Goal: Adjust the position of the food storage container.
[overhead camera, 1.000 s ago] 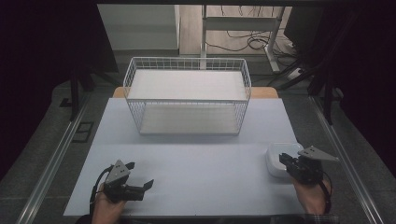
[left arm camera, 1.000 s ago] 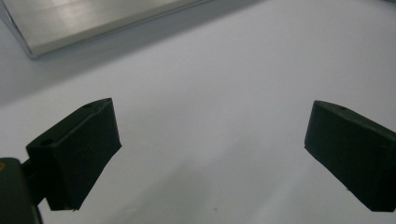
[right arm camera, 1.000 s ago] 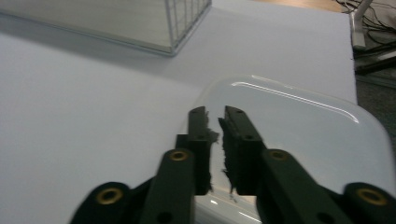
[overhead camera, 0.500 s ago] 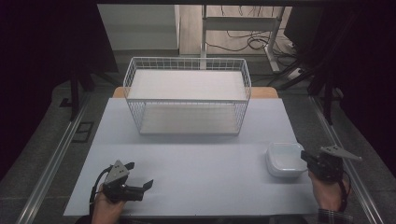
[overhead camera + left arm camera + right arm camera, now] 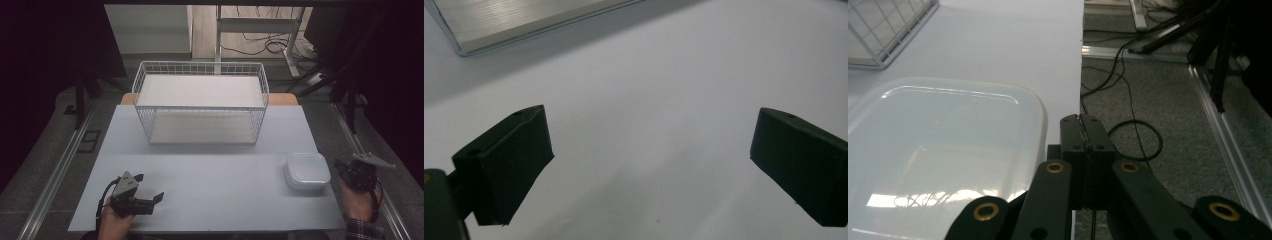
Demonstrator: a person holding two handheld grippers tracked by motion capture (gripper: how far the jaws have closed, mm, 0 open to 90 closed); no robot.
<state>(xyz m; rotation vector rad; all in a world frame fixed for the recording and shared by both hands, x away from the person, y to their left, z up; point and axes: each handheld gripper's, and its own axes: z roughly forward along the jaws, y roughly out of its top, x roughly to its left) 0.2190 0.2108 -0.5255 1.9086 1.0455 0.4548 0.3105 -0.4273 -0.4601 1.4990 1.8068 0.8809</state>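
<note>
Bench edges: the white bench (image 5: 200, 180) ends just right of the white container (image 5: 307, 170); in the right gripper view that edge (image 5: 1082, 75) runs up the middle, with grey floor and cables (image 5: 1128, 125) beyond it.
Open room: a wide bare stretch of bench lies between the two hands, and more between the container and the wire basket (image 5: 201, 102).
Right tongs: the right tongs (image 5: 345, 167) sit just off the right bench edge, beside the container; the jaws are pressed together with nothing between them (the right gripper view shows the two pads (image 5: 1083, 135) meeting flat).
Left tongs: the left tongs (image 5: 150, 192) rest at the near left of the bench, jaws spread wide and empty; the left gripper view shows bare surface between the pads (image 5: 509, 165).
Container place: near the right edge of the bench, well apart from the basket, flat on the surface.
In the way: nothing stands between the right tongs and the container; the basket stands at the far middle.
Container axis: a rounded, nearly square shape, so I cannot tell a long axis; its sides run roughly parallel to the bench edges.
</note>
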